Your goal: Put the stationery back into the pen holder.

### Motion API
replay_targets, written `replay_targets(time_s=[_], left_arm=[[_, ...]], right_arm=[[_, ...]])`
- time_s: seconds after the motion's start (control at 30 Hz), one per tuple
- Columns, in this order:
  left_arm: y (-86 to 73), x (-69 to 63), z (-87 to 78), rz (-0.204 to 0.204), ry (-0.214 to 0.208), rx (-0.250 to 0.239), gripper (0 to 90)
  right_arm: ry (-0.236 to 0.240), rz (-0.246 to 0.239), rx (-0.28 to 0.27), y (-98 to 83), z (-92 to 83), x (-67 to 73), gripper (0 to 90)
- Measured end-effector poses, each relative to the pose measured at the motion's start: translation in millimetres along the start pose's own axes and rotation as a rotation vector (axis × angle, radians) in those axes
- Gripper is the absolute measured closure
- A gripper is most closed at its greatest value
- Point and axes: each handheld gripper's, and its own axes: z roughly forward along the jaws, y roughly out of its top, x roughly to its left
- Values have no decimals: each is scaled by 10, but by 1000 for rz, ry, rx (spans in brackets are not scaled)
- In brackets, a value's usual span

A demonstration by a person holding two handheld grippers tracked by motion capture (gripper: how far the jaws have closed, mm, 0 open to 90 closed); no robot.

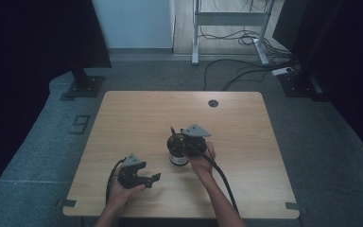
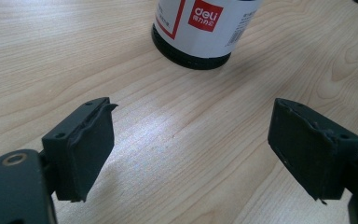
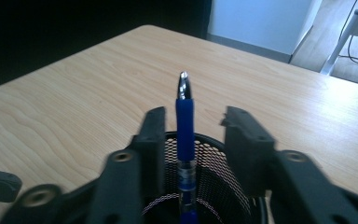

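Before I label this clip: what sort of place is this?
Probably an office or lab recording space: a wooden desk with a cable hole, a mesh pen holder, and floor cables by a desk frame.

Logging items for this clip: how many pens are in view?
1: a blue pen with a silver tip stands upright in the black mesh cup, between the right tool's jaws. Others may be hidden inside.

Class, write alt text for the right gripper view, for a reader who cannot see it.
A blue pen stands upright in a black mesh pen holder, between the open jaws of the right gripper, neither jaw clearly touching it. Behind lies the bare wooden table.
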Motion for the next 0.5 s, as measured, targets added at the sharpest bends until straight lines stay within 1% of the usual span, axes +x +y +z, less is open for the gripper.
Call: replay_targets(time_s=[0.1, 0.27, 0.4, 0.5], left_arm=[[-1, 0, 4, 1, 2, 2, 146], [-4, -4, 14, 4, 5, 6, 146], [-5, -2, 15, 3, 6, 6, 146], [-7, 4, 14, 1, 7, 6, 146]], right_arm=[[3, 16, -9, -2, -66, -26, 473], [-6, 41, -16, -39, -162, -100, 438], [-4, 45, -17, -81, -220, -146, 416], [-6, 53, -28, -117, -301, -190, 404]])
